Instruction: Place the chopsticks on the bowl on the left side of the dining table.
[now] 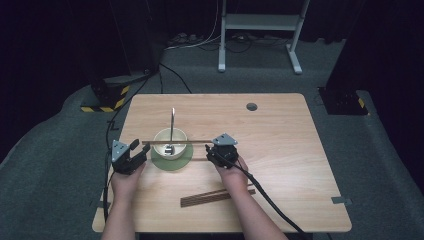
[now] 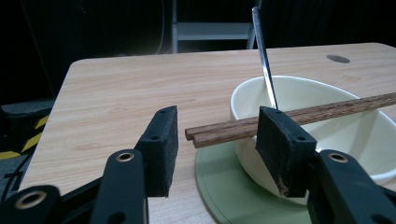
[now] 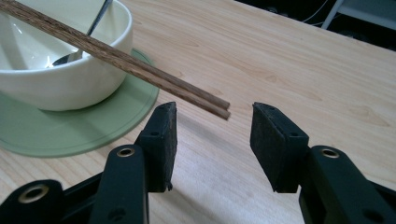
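Beyond your counter's (image 1: 280, 125) far edge you see grey carpet (image 1: 50, 150), black curtains (image 1: 390, 40) and a white frame (image 1: 260, 30).

Chopsticks (image 1: 175, 142) lie across the bowl (image 1: 170, 143) rim, barring the way over it from left to right, and a spoon (image 1: 172, 122) handle rises from the bowl toward the far side. A second pair (image 1: 217, 196) lies on the near bench (image 1: 280, 150). Bare bench lies right of the saucer (image 1: 172, 161) and along the far edge.

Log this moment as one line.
left gripper: open | right gripper: open | chopsticks: across bowl rim | spoon: in bowl | spare chopsticks: on table
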`<state>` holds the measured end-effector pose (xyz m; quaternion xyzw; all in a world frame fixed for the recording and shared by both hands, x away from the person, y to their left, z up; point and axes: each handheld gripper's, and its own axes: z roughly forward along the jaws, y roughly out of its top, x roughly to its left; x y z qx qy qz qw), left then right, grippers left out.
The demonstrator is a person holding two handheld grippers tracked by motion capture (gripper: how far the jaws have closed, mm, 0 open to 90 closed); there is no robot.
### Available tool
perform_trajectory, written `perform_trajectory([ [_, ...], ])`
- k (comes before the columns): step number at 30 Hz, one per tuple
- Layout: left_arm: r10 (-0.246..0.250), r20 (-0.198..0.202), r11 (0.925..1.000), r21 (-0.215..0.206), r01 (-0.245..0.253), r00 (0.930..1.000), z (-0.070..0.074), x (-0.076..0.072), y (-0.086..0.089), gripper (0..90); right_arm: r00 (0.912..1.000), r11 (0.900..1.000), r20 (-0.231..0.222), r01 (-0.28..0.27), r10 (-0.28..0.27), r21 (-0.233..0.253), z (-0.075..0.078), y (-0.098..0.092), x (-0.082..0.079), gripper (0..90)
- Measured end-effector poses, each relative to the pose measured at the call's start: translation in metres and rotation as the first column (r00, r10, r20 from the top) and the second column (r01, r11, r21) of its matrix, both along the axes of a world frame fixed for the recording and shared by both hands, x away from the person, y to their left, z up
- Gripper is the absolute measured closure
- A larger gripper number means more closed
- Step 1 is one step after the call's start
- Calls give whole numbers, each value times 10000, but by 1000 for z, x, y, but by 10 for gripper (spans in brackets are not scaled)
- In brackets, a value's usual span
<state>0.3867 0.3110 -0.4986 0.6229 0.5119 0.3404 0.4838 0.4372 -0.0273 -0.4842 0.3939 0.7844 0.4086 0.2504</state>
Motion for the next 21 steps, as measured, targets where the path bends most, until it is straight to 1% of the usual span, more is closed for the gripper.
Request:
perform_trajectory([
  [1,80,-91,9999,-138,-81,9999,-1,-1,1,500,10000,10000,11,-12,12,35,0,-2,-1,536],
  [2,80,-104,10000,-13,-80,9999,-2,-1,3,506,10000,9999,-30,46,-46,111,-1,-4,-3,567],
  [3,104,-95,9999,-40,-105,9999,-2,-2,5,522,10000,9999,-56,24,-23,161,-1,-5,-4,602],
  [5,163,-139,9999,-40,-164,9998,-3,-4,6,555,9999,10000,82,-66,66,36,-1,-6,-7,652],
  [6,151,-154,9999,21,-151,9998,-3,-5,7,564,9999,10000,100,-41,40,19,-1,-6,-8,665],
  [7,184,-182,9998,-9,-184,9997,-3,-5,6,577,9999,10000,137,-51,52,-81,-1,-5,-8,673],
  [8,133,-193,9999,78,-131,9997,-4,-5,6,591,9999,9999,149,-8,10,-107,-2,-5,-8,688],
  [9,192,-303,9998,21,-191,9994,-5,-5,5,594,10000,10000,45,60,-60,-43,-2,-4,-8,696],
  [10,209,-380,9997,108,-205,9991,-6,-4,5,598,10000,9999,17,77,-77,-86,-3,-4,-7,702],
  [11,222,-441,9997,87,-219,9988,-6,-4,5,604,10000,9999,71,60,-59,-126,-4,-5,-6,706],
  [12,178,-445,9998,131,-173,9989,-7,-4,4,606,9999,9999,-40,116,-116,-105,-4,-4,-6,711],
  [13,115,-399,9996,255,-104,9991,-6,-4,4,614,9999,9998,40,97,-97,-172,-5,-4,-5,716],
  [15,209,-428,9997,123,-204,9989,-7,-4,1,629,9999,9998,24,124,-124,-161,-5,-3,-6,722],
  [17,187,-445,9998,109,-182,9988,-7,-4,2,642,9999,9998,99,82,-81,-155,-5,-3,-6,728],
  [18,190,-445,9997,139,-184,9988,-7,-4,2,647,9999,9999,17,116,-116,-113,-4,-2,-7,733],
  [21,173,-422,9998,104,-168,9990,-7,-4,2,660,9999,9998,130,27,-25,-206,-4,-1,-6,734],
])
